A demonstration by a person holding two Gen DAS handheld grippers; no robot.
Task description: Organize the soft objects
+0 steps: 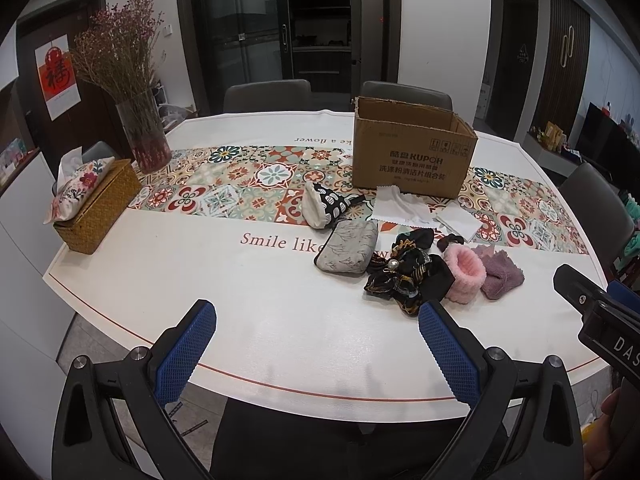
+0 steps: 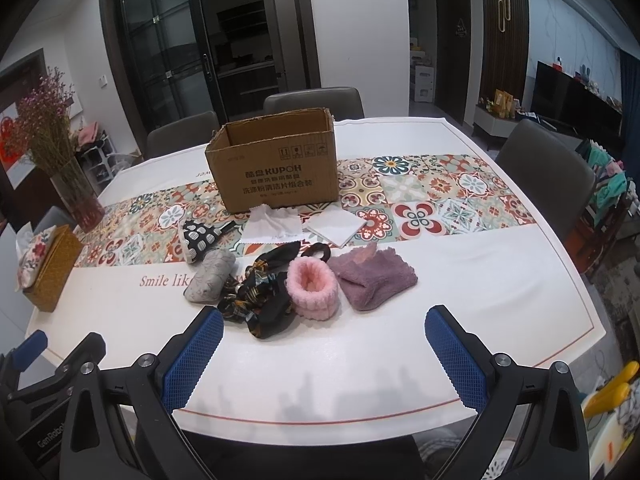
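Observation:
An open cardboard box (image 1: 412,156) (image 2: 276,168) stands on the patterned runner. In front of it lie soft things: a grey pouch (image 1: 348,249) (image 2: 211,276), a black-and-white patterned pouch (image 1: 324,205) (image 2: 200,238), black patterned scrunchies (image 1: 404,276) (image 2: 256,300), a pink fluffy band (image 1: 464,276) (image 2: 314,286), a purple fluffy cloth (image 1: 500,274) (image 2: 374,280) and white cloths (image 1: 404,208) (image 2: 272,226). My left gripper (image 1: 316,316) is open and empty over the near table edge, left of the pile. My right gripper (image 2: 324,320) is open and empty, just short of the pink band.
A woven tissue box (image 1: 98,208) (image 2: 50,272) and a glass vase of dried flowers (image 1: 146,140) (image 2: 78,196) stand at the table's left. Grey chairs (image 2: 548,168) ring the white table (image 1: 280,320). The right gripper's body (image 1: 600,320) shows at the left view's right edge.

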